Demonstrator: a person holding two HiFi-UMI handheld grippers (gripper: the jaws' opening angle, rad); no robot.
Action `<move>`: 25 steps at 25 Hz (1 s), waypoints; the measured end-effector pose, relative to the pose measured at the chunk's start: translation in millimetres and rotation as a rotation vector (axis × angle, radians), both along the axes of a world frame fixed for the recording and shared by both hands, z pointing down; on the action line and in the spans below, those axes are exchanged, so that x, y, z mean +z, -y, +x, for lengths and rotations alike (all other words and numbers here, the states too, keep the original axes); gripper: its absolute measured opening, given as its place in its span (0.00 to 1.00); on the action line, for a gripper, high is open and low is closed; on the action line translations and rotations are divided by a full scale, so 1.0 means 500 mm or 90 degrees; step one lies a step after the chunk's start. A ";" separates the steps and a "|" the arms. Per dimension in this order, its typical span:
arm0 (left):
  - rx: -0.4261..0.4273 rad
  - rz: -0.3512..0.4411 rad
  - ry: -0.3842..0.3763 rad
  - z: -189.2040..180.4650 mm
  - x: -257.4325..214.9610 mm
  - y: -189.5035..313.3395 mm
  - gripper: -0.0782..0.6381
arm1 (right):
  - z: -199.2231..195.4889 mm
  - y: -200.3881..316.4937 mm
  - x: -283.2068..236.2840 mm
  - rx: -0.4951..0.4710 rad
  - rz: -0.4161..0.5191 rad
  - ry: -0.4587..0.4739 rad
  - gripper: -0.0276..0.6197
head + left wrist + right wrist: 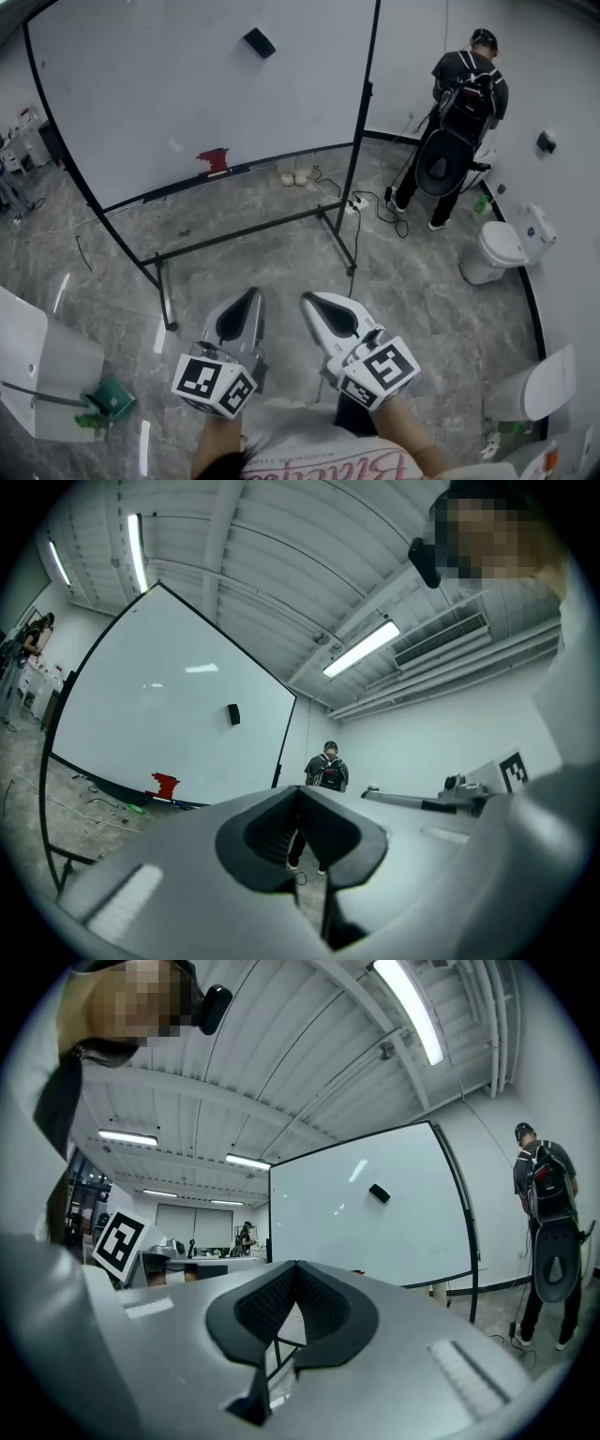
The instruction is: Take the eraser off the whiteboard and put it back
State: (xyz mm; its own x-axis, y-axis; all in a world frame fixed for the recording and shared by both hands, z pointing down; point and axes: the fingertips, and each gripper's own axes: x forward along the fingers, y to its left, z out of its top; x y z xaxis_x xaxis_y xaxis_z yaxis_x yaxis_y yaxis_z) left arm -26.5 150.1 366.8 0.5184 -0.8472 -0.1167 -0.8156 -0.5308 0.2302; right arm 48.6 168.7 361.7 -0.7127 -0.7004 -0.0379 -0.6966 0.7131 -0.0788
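A: Far left, lower corner: one white fixture [37,366] with a green item [111,398] beside it stands at the frame's edge. Above it, one whiteboard [169,94] fills the upper left. Its black frame runs down to a footed stand [234,234].

B: One eraser [259,42], the dark block stuck high on the board at upper centre, sits tilted and well apart from both your tools. One red item [214,159] sits at the board's bottom edge.

A: Between that stand and you lies grey marbled floor [272,267], open across the middle of the frame.

B: Two grippers, lower centre. Your left gripper [251,294] has its jaws pressed together with nothing in them. Your right gripper [307,298], just beside it, is closed the same way and carries nothing.

A: Two small pale objects [293,177] rest on the floor under the board's right end. Near them, by the stand's right foot, is a white power strip [353,202] with cables.

B: Upper right, one person with a backpack [466,103] stands facing the wall. Below, one toilet [497,248] sits against the right wall. Another white fixture [544,389] crowds the lower right edge.
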 end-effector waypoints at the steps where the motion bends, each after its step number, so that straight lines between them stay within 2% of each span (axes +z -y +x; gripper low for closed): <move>1: -0.003 0.004 0.002 0.000 -0.002 0.005 0.11 | 0.001 0.005 0.002 -0.002 -0.001 -0.001 0.05; 7: -0.016 0.020 0.001 -0.008 -0.022 0.049 0.11 | -0.001 0.043 0.010 -0.020 -0.009 -0.005 0.05; 12: 0.007 0.029 0.005 -0.011 -0.033 0.130 0.11 | -0.008 0.115 0.002 -0.021 0.003 -0.010 0.05; 19: 0.046 0.026 0.008 -0.027 -0.023 0.294 0.11 | -0.034 0.283 0.017 0.001 -0.005 -0.007 0.05; 25: 0.057 0.019 0.002 -0.086 -0.030 0.453 0.11 | -0.087 0.451 -0.007 0.022 0.010 -0.002 0.05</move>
State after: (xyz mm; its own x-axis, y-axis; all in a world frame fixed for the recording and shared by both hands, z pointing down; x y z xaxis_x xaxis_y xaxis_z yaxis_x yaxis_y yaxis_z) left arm -69.6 -76.2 351.7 0.5924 -0.7933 -0.1403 -0.7650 -0.6086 0.2109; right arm 5.2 -56.5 358.3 -0.6878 -0.7244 -0.0475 -0.7214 0.6893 -0.0658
